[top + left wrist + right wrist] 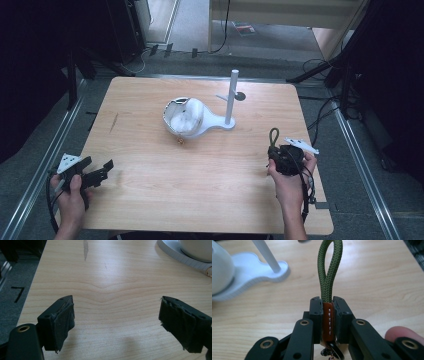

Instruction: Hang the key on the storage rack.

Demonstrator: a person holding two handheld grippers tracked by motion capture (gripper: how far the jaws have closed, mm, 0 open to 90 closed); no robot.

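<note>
My right gripper (pixel 328 305) is shut on a keychain strap: its brown stitched leather tab (pixel 327 321) sits between the jaws and a green braided cord loop (pixel 329 270) sticks out forward. From above, that gripper (pixel 274 148) is at the table's right side with the green loop (pixel 273 135) pointing away from me. My left gripper (pixel 106 169) hovers over the table's near left corner, jaws wide apart and holding nothing; its dark pads (pixel 64 318) frame bare wood. A white stand (pixel 229 107) with an upright post, pegs and a white bowl (pixel 186 117) on its base sits mid-table.
The wooden table (pixel 150 190) has a dark scratch (pixel 114 122) at its left. A small gold ring-like thing (pixel 180 141) lies just in front of the bowl. Metal rails, cables and dark equipment surround the table.
</note>
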